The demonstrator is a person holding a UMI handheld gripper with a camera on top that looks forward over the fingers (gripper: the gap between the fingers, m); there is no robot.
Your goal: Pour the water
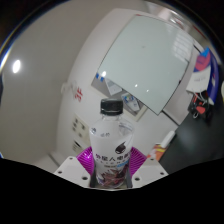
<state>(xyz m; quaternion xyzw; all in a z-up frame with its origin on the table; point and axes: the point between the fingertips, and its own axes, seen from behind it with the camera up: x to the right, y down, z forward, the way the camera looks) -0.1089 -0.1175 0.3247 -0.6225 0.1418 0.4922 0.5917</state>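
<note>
On my feed, starting at the left, I see a pale wall point(50, 100) curving away, with a small red mark point(77, 92) on it and a bright glare spot higher up. Low on that side sits the left finger of the gripper point(112, 172), its light body just beside the bottle and a strip of magenta pad point(87, 158) showing against the bottle's side. In the middle stands the water bottle point(111, 145), upright, clear plastic with a black cap point(111, 104) and a white label with printed text around its body; it fills the space between the two fingers, and the pads look pressed against it on both sides, so I read the gripper as closed to the bottle's width and holding it. Behind and above the bottle a large white tilted panel point(145, 55) stretches across the view. Further right is the right finger, with a small green object point(157, 152) just outside it. Beyond that, against the far wall, a cluster of dark and coloured things point(203, 95) is too small for me to identify.
</note>
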